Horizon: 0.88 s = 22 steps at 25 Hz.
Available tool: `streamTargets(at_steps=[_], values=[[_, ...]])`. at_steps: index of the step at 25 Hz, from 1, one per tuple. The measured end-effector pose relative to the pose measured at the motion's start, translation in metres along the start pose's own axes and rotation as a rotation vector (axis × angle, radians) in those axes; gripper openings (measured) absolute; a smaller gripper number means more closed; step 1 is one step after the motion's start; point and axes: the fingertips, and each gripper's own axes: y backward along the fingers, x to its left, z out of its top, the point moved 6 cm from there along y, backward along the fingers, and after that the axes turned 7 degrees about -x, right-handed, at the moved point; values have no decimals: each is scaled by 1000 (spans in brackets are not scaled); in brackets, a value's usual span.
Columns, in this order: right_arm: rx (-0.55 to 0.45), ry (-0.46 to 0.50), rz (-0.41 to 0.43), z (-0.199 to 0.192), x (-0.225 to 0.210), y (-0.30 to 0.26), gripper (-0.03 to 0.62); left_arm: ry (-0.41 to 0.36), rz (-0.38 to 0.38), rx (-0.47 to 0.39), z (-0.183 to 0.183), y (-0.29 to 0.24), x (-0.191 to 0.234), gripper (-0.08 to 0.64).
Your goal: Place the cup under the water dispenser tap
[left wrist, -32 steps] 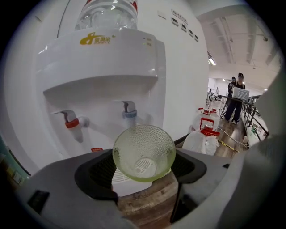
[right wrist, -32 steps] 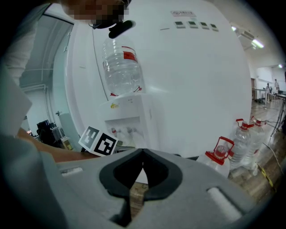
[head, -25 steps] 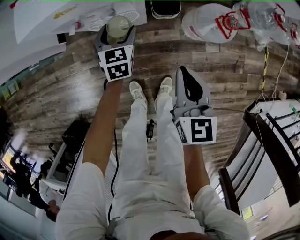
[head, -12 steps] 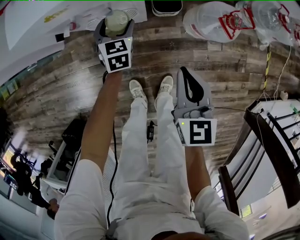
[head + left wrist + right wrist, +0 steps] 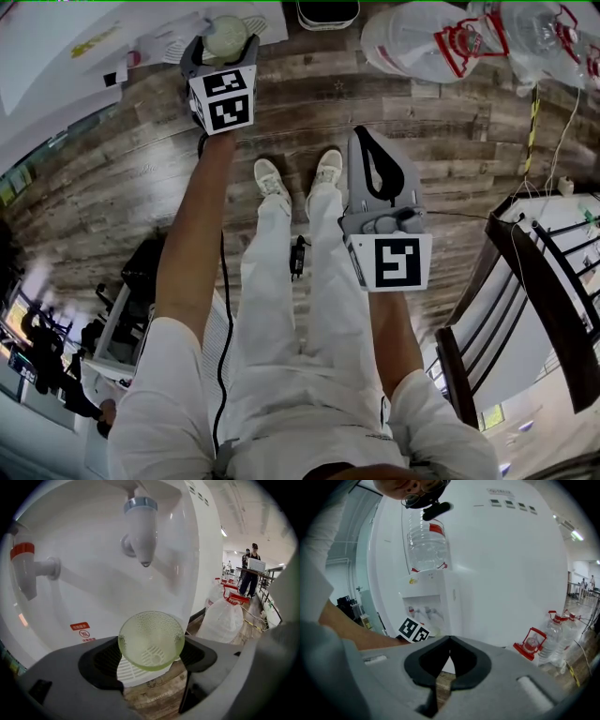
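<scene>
Cup (image 5: 151, 637), clamped in the left tool (image 5: 151, 655), half hides the drip grille (image 5: 133, 674); right tool (image 5: 449, 643) closed.

Our L arm stretches fwd, L tongs (image 5: 225, 47) gripping the cup (image 5: 151, 639); R tongs (image 5: 373, 150) nearer us, jaws together, empty.

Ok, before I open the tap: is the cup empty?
Empty: the left gripper view looks into the cup, and the white drip grille shows through its bottom.
</scene>
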Motion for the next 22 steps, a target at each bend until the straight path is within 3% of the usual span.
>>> streamTargets(at_steps=[22], values=[[-5, 14, 2, -1, 1, 14, -2, 80, -23, -8, 5, 7, -6, 426]])
